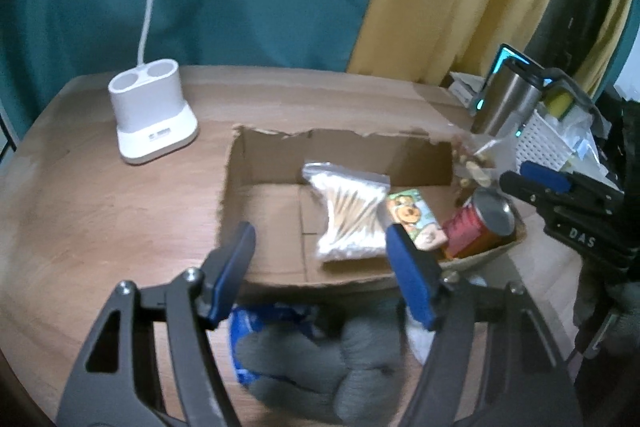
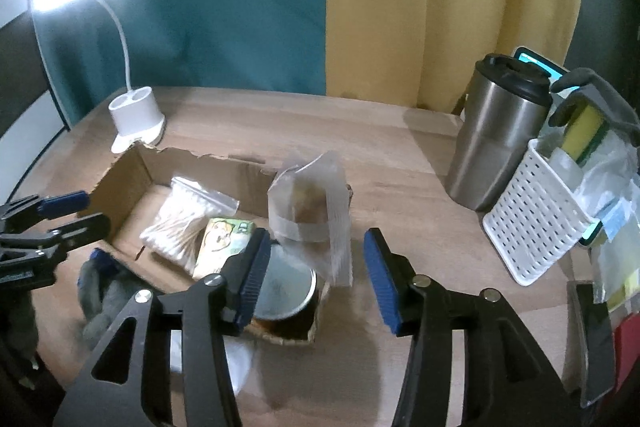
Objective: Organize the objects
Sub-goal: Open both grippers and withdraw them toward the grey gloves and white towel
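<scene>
A shallow cardboard box [image 1: 264, 195] [image 2: 132, 167] lies on the wooden table. In it lie a bag of cotton swabs [image 1: 348, 215] [image 2: 180, 215], a small cartoon-printed carton [image 1: 416, 219] [image 2: 224, 239] and a red can [image 1: 480, 223] [image 2: 284, 287]. A clear snack bag [image 2: 312, 211] [image 1: 476, 167] stands at the box's right end. My left gripper [image 1: 320, 267] is open and empty over the box's near edge. My right gripper [image 2: 312, 275] is open and empty, just in front of the snack bag and above the can.
A white lamp base [image 1: 152, 115] [image 2: 136, 123] stands at the back left. A steel tumbler [image 2: 496, 139] [image 1: 508, 99] and a white perforated basket [image 2: 532, 219] with a sponge stand at right. Grey cloth and a blue wrapper [image 1: 312, 359] lie before the box.
</scene>
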`<action>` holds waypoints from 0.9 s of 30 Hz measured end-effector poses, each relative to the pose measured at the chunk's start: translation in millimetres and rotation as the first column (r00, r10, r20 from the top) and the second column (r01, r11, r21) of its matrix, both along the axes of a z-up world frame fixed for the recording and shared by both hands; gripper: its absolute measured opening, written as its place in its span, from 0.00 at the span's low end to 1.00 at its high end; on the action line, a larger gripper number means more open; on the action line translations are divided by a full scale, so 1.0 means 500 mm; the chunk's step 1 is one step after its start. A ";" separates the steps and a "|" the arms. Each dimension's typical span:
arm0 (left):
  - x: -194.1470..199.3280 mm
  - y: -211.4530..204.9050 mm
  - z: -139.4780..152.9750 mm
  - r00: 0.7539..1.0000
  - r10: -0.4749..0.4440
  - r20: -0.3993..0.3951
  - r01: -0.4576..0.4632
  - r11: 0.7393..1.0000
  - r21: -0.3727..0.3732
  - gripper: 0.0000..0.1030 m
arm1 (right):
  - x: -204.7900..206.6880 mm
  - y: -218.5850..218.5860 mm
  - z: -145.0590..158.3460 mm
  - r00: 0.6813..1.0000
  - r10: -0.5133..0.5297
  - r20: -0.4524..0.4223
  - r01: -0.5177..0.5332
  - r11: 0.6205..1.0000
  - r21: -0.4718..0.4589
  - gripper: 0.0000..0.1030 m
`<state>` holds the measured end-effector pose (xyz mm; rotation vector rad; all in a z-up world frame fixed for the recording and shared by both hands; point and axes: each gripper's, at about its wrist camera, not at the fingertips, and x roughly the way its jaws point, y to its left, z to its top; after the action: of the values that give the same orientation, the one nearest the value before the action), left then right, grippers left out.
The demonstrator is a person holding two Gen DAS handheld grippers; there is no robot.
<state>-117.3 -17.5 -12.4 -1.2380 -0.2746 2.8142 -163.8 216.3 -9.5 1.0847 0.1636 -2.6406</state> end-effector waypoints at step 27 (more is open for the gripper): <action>0.009 -0.005 -0.002 1.000 -0.001 -0.011 0.001 0.999 0.048 0.67 | 0.043 -0.118 0.000 0.953 0.291 -0.090 -0.257 0.926 0.277 0.24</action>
<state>-112.9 -20.1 -13.3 -1.2129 -0.3384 2.7950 -142.2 157.2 -9.3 0.8868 0.6613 -2.4785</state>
